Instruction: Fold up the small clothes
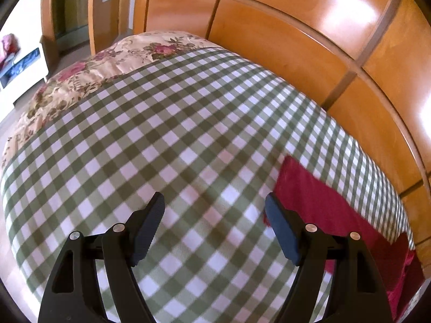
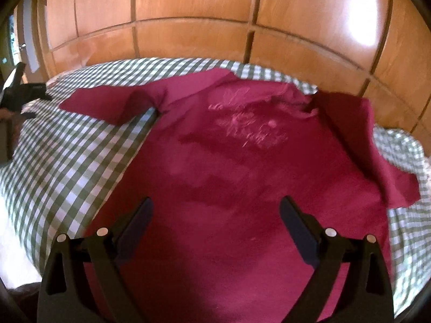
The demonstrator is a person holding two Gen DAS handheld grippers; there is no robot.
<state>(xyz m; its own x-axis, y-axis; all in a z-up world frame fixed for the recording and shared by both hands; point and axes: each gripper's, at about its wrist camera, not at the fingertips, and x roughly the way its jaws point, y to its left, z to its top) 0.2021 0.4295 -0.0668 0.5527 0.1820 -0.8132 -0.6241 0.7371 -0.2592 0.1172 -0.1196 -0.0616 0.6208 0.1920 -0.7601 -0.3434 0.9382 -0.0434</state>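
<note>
One red shirt (image 2: 242, 161) lies spread flat on a green-and-white checked cloth (image 2: 70, 161), front up, with a pale printed design on its chest ahead of the right gripper's (image 2: 215, 215) fingertips. One sleeve stretches out ahead and to the left of those fingers, the other ahead and to the right, its end lying over the checked cloth. The right gripper hangs over the lower body of the shirt with its jaws wide apart; nothing is between them, and whether the tips touch the fabric cannot be told.

In the left wrist view, the left gripper (image 1: 214, 207) also stands with its jaws wide apart and empty, over bare checked cloth. The shirt lies just beside and beyond its right finger (image 1: 280, 231), with part of the red fabric hidden behind that finger. No contact between finger and shirt can be made out.

Far ahead and to the left of the left gripper's fingers, a flowered cover (image 1: 80, 75) shows beyond the edge of the checked cloth. Glossy wooden panels (image 2: 194, 8) rise behind the cloth, ahead of both grippers. In the right wrist view the left gripper shows as a dark shape at the far left edge.
</note>
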